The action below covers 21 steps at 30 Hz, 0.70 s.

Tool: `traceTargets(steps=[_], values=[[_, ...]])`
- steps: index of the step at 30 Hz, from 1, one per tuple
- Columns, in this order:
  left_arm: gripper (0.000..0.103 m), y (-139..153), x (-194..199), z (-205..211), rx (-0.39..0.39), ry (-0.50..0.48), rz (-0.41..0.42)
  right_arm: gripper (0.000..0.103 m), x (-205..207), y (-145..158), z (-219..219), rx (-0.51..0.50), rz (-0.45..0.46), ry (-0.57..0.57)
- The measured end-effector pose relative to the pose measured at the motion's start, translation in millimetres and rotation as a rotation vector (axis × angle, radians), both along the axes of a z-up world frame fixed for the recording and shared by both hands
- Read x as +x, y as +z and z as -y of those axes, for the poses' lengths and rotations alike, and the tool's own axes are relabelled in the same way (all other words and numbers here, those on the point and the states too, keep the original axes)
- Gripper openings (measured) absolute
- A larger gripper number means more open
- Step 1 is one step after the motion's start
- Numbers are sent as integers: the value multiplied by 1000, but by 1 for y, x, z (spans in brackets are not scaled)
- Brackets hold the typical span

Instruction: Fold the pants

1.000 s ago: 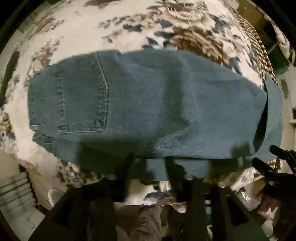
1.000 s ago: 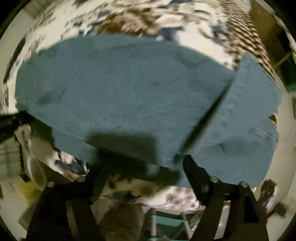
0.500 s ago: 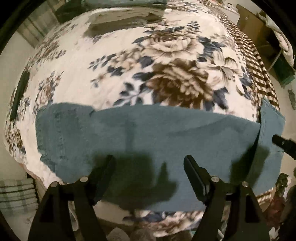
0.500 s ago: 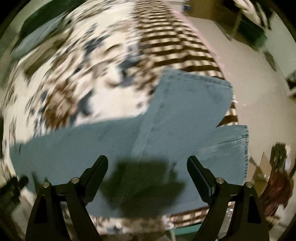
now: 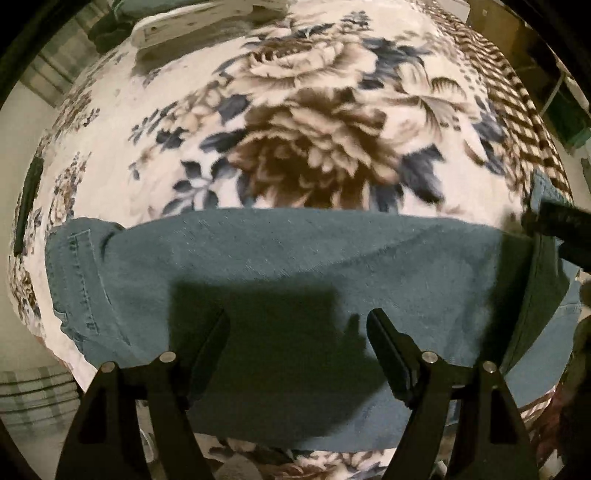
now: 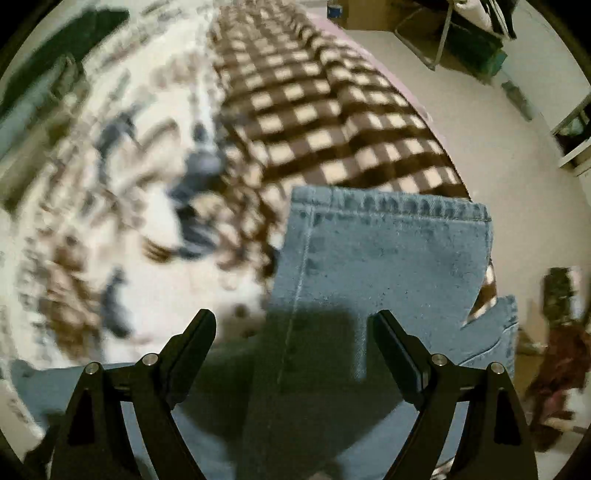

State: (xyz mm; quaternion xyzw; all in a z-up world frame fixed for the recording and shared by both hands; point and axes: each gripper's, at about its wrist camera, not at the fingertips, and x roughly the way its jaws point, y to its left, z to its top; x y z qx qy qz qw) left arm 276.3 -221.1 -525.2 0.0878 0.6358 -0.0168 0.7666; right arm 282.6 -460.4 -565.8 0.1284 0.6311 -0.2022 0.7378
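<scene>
Blue denim pants (image 5: 295,266) lie folded lengthwise across the near edge of a floral blanket (image 5: 303,140), back pocket at the left. My left gripper (image 5: 297,325) is open and empty above the middle of the pants. In the right wrist view the leg ends (image 6: 388,258) lie crossed over, hem stitching toward the checked blanket. My right gripper (image 6: 293,328) is open and empty above them. The right gripper's finger (image 5: 561,221) shows at the right edge of the left wrist view.
A brown checked blanket (image 6: 332,110) covers the bed's right part. Folded cloth (image 5: 207,18) lies at the far side. A dark flat object (image 5: 27,199) lies at the left edge. Floor with furniture (image 6: 461,40) is beyond the bed's right side.
Both grippers let go of the pants and opened. They pulled back and up. The pants now lie flat, and the right gripper swung right toward the leg ends.
</scene>
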Motion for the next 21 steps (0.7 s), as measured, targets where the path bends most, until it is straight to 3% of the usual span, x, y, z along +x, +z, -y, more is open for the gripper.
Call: traceTargets(steps=[1,2,4,5,9,12,13,16,18,21], values=[[75,0,-1,0,-1,-2,-3,49,-5,-2,4,-13,-14,-21],[75,2,-3,1,-6,-7,-5,34,-15,0,12,-1,0,-55],[75,5,-8,4,-16,-20,-5,18,-47,18,28,-14,45,-129],[75,6,-11,6,-19,-30,-5,15,-62,25,34,-32,58,-158],[75,2,-26,17,-40,-61,-34,15,-141,29,74,8,24,-350],[75,-4,-36,25,-45,-78,-56,16,-188,-5,97,237,15,-509],[75,-7,-40,26,-47,-80,-66,19,-196,-11,99,285,30,-545],[75,-10,-46,25,-44,-81,-78,49,-212,-22,98,446,133,-615],[75,-12,-49,24,-41,-82,-79,49,-214,-30,92,523,171,-631],[75,-13,-54,23,-30,-80,-76,49,-205,-52,80,558,127,-662]])
